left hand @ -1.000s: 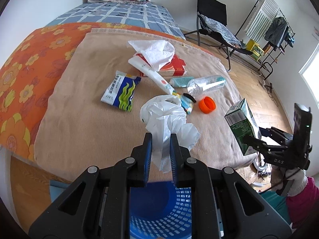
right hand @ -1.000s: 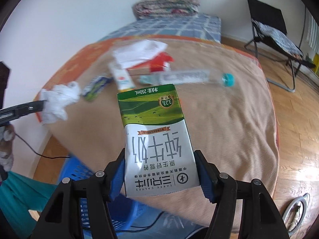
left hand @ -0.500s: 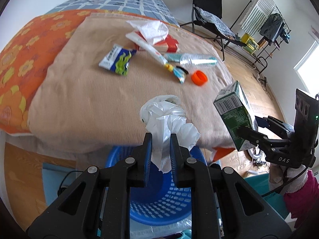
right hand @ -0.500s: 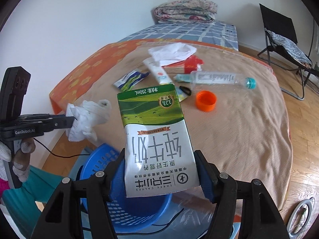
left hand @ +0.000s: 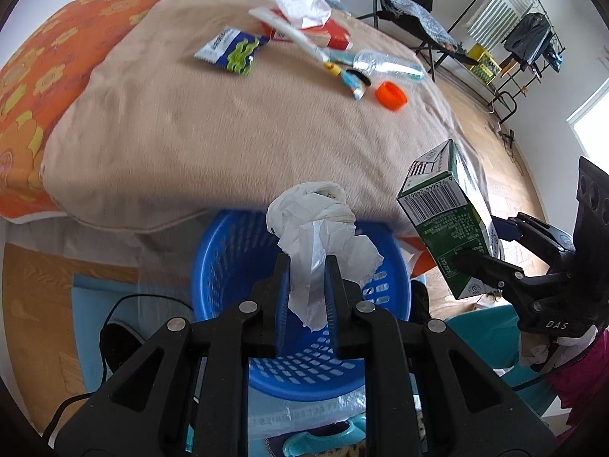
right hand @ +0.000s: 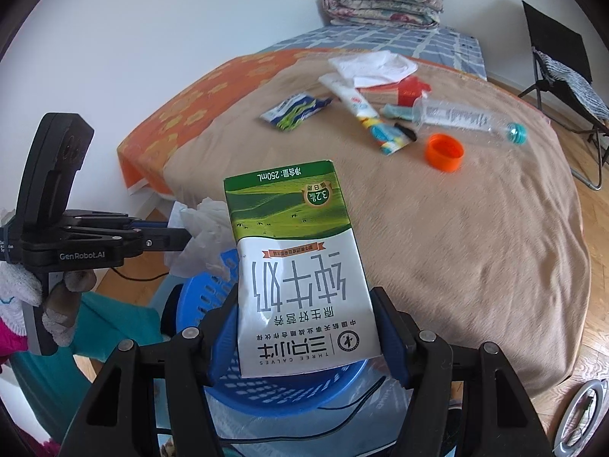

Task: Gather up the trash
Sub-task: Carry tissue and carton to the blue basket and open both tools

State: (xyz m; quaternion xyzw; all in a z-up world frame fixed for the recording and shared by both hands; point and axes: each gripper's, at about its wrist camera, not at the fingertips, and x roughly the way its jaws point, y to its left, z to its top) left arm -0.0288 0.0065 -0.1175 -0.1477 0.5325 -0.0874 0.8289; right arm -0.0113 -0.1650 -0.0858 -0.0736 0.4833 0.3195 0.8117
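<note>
White crumpled bag (left hand: 316, 224) clamped in left hand-held gripper (left hand: 307, 285) above blue basket (left hand: 228, 251), right hand-held gripper (right hand: 304, 327) gripping milk carton (right hand: 297, 266)

One blue basket (left hand: 243, 251), one milk carton (right hand: 297, 266), one orange cap (right hand: 444, 151), one clear bottle (right hand: 468, 117), two grippers.

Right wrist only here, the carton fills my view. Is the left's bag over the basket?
Observer: Yes. In the left wrist view the white plastic bag is clamped in the left gripper, directly over the opening of the blue basket.
Operator: Anything in the basket?
Observer: Nothing that I can see. The part of its floor that shows is bare slotted plastic; the gripper hides the near part.
</note>
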